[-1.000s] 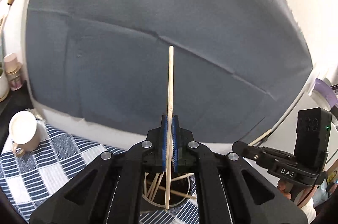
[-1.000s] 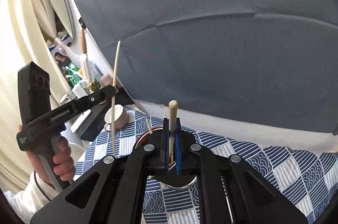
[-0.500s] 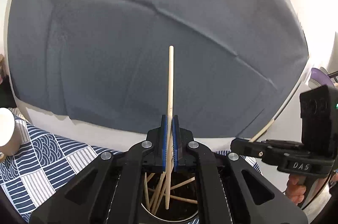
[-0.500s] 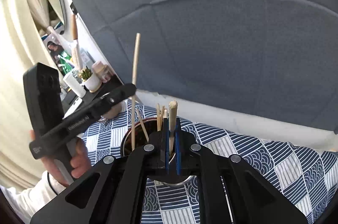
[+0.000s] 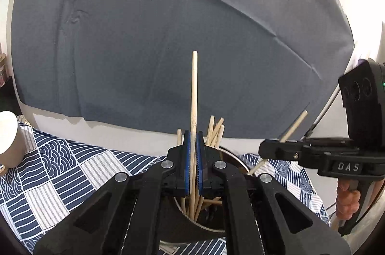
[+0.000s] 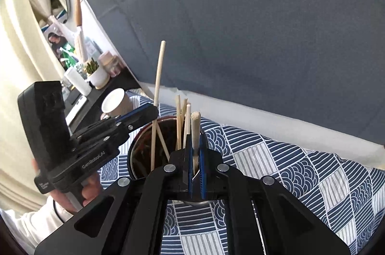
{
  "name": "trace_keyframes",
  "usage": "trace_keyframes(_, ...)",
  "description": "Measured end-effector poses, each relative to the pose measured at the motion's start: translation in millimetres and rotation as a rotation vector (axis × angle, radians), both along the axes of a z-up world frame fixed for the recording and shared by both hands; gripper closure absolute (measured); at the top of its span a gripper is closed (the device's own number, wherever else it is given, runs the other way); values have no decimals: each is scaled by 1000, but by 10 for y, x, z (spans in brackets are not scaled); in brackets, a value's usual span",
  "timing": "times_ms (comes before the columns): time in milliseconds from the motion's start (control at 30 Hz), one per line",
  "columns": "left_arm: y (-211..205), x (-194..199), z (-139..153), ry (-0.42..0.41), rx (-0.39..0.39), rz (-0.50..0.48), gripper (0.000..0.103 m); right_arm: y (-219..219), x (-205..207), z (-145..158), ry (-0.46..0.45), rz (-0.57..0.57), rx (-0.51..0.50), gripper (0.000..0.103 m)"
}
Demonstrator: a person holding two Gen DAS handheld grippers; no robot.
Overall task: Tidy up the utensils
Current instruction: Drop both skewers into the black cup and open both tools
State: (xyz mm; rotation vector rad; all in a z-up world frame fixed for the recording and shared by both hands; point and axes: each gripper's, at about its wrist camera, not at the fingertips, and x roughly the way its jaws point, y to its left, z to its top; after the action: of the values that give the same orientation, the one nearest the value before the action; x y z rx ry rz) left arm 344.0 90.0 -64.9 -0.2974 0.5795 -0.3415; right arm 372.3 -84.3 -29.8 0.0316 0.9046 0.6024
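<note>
We're mid drop-off: left claw (image 5: 194, 158) is clenched on a chopstick (image 5: 194, 96), held upright w/ its lower end already inside the metal cup (image 6: 134, 154) on the patterned cloth (image 6: 300, 173). Right claw (image 6: 196, 166) grips a second stick (image 6: 195, 132) just above the cup rim. Next, we judge: lower both a bit, then let go so they join the other sticks (image 6: 180, 120) w/o tipping the cup.

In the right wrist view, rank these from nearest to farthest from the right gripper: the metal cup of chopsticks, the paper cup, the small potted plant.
1. Metal cup: right at the right gripper, just beyond and below its fingertips, on the checked cloth.
2. Paper cup: farther back and to the left, behind the left gripper.
3. Potted plant: farthest, on the dark shelf at the left.
</note>
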Motion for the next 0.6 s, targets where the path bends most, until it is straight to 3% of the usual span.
trace_keyframes(267,-13,-194,70,8,28,-3,97,28,-59,87,-25,-16,-10,94)
trace_keyframes(367,11,-266,121,13,36,7,86,18,-102,149,-38,-16,-12,94)
trace_keyframes(533,62,-462,215,22,67,49,68,-7,-230,258,-68,-2,-22,79)
trace_keyframes(600,89,-558,247,20,80,68,65,-15,-298,295,-81,5,-27,67)
